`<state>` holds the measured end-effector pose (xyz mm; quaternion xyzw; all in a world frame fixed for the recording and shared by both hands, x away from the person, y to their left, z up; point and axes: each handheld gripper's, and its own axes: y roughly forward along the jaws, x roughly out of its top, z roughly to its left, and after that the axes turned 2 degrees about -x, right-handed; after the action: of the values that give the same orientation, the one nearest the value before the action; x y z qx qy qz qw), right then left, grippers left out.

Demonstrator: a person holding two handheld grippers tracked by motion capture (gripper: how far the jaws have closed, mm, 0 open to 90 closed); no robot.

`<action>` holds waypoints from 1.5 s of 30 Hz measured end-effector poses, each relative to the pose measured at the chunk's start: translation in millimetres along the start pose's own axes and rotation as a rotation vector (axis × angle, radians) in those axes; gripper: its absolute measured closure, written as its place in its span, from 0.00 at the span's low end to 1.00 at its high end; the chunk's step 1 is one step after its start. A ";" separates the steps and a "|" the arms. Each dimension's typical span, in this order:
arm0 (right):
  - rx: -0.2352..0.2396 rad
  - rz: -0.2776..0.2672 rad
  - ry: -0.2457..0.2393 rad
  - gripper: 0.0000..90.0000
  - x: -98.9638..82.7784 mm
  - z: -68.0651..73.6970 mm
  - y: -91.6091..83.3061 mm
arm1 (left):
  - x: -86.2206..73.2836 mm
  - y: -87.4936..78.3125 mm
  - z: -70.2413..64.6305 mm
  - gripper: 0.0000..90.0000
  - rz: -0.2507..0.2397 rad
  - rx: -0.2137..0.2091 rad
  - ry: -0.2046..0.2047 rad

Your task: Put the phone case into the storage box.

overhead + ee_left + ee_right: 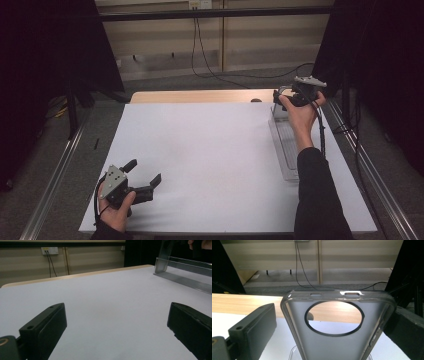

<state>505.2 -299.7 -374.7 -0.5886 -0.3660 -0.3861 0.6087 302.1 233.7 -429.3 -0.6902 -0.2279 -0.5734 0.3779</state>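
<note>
At the far right corner of the table (200, 150), your right gripper (292, 97) is up at the end of a clear rack (285, 150) that runs along the right edge. Between its jaws stands a translucent grey phone case (337, 340) with a large round camera opening, upright and leaning a little toward the lens in the right gripper view. The right jaw looks to be touching the case's edge, while the left jaw stands clear of it with white table showing between, so you have the gripper spread around the case rather than clamped on it. Whether the case's lower end is seated in the rack or already lifted off is hidden below the frame.

Your left gripper (134, 186) rests low over the near left of the table, jaws wide apart with nothing between them and bare white surface ahead.

My reading is that you are at the grasp: the case is lined up, but not yet held. The next move calls for closing squarely on its two long edges, gently, since a soft shell like this will likely flex and may pop out sideways if squeezed off centre. Then lift straight up so that it clears the rack wall without dragging.
</note>
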 end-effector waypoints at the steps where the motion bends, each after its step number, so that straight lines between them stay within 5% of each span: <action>1: -0.002 0.004 -0.003 0.00 0.0 0.1 -0.1 | 0.0 0.2 0.0 0.03 0.000 0.000 -0.001; 13: 0.041 -0.031 0.010 0.00 1.6 0.4 -1.4 | 0.7 0.4 -0.4 0.03 -0.006 0.001 -0.005; 28: 0.013 -0.026 0.016 0.00 2.7 -5.4 -2.5 | 0.6 0.6 -0.4 0.03 -0.003 -0.001 0.001; 45: 0.052 -0.071 0.016 0.00 9.1 -9.6 -6.8 | 0.8 0.4 -0.9 0.03 -0.008 0.001 -0.004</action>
<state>503.0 -309.7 -363.9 -0.5561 -0.3914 -0.4024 0.6128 302.1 232.7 -428.6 -0.6902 -0.2317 -0.5736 0.3753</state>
